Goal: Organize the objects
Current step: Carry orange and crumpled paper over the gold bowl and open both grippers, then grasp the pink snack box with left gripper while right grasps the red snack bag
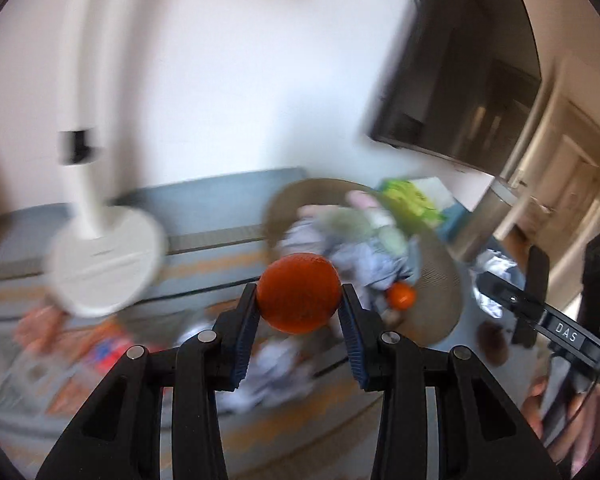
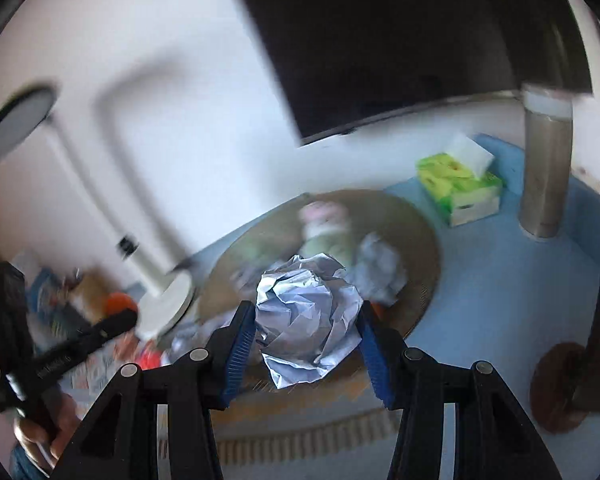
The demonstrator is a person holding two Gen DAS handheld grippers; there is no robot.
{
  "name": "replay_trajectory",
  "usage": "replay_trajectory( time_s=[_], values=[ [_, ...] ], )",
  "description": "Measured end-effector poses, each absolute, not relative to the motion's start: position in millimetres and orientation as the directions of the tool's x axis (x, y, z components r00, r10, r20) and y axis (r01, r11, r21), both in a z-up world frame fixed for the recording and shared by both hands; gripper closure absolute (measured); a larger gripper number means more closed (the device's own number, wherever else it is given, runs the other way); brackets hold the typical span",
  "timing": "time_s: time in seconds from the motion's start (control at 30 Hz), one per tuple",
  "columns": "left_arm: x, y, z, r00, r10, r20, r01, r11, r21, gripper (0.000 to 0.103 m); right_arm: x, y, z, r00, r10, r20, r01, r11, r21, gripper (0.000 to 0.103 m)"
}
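The left claw (image 1: 299, 300) is clenched on an orange ball (image 1: 298, 293), held at the centre of its view above a blurred round woven basket (image 1: 440, 296). The right claw (image 2: 308, 316) grips a crumpled ball of paper (image 2: 308, 316) at the centre of its frame. Behind both, motion blur smears the basket's contents into pale cloth or paper and a second orange thing (image 1: 401, 295). At upper right a dark screen (image 2: 380, 40) is cut off; the green tissue box (image 2: 458, 184) beside it reads clearly.
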State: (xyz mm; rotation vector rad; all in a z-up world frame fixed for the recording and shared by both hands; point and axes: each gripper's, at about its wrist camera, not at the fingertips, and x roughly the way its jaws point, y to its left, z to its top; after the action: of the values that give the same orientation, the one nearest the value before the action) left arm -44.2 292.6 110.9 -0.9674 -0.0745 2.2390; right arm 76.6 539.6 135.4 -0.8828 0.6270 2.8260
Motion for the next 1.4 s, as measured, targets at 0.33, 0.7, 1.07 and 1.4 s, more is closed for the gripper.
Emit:
replay_trajectory(
  time_s=[0.33,0.7,1.07,1.4],
  values=[
    [-69,340,91,-0.405,0.668,-0.624,-0.579,-0.716,-0.391,0.031,37,557,119,-0.789,-0.079,-0.609,-0.2,-0.905,0.376,0.028],
    [-17,201,114,-0.553,0.605,-0.572,-0.478,-0.794,-0.377,0.031,86,527,128,-0.819,-0.162,-0.551,-0.121,-0.889,0.442,0.025],
    [31,-6,47,-0.735,0.149,-0.662,0.055,-0.959,-0.277,0.001,95,363,65,-0.719,-0.25,-0.649,0.073,-0.955,0.287,0.004],
    [38,6,28,-0.739,0.098,-0.667,-0.032,-0.993,-0.111,0.001,89,305,37,-0.684,-0.029,-0.729,0.082,-0.996,-0.037,0.002]
  ],
)
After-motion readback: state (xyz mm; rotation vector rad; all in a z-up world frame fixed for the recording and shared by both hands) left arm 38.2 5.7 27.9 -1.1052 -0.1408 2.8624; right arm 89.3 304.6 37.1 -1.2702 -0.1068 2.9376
